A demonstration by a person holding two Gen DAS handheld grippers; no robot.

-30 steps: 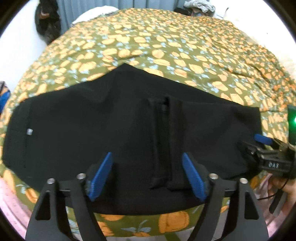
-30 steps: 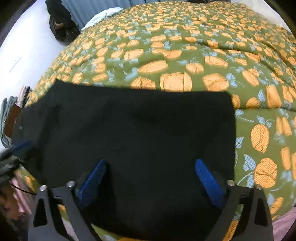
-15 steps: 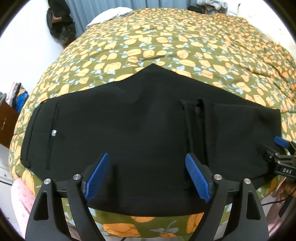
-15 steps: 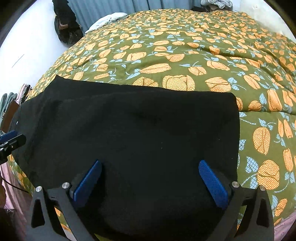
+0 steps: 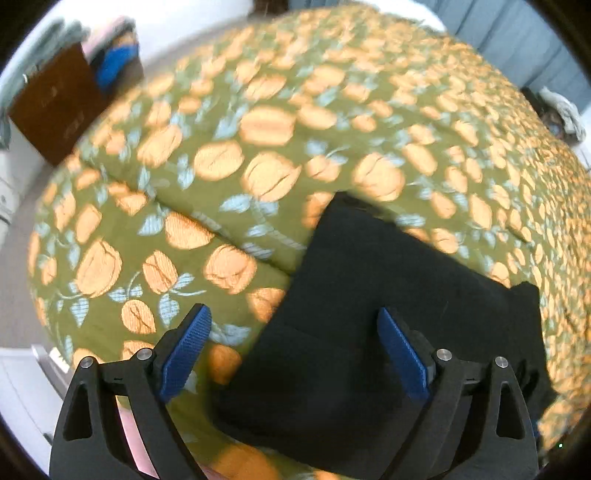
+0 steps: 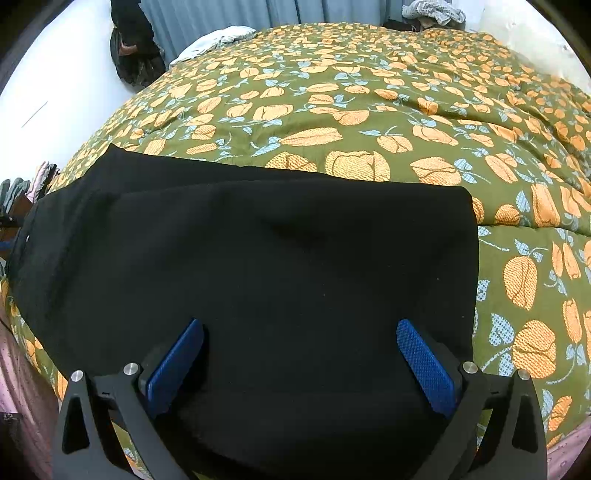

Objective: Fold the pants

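Observation:
Black pants [image 6: 277, 258] lie flat across an olive bedspread with orange flowers [image 6: 369, 110], near the bed's front edge. My right gripper [image 6: 299, 326] hovers open over the right part of the pants, with nothing pinched between its blue pads. The left wrist view is blurred by motion. There my left gripper [image 5: 291, 317] hangs over the left end of the pants [image 5: 388, 266], jaws opening. One pad is over the bedspread [image 5: 221, 166] and the other over the black cloth. The cloth's end edge lies below the gap, not gripped.
A brown cabinet [image 5: 51, 107] with clothes piled on it stands off the bed's left corner, above pale floor. At the far side are blue-grey curtains [image 6: 221, 14], a white cloth [image 6: 218, 40], a dark hanging bag [image 6: 133, 48] and a grey clothes heap [image 6: 432, 11].
My left gripper swept left along the pants from the middle to their left end, rolled, and spread its jaws a little wider. The right gripper stayed in place, still open.

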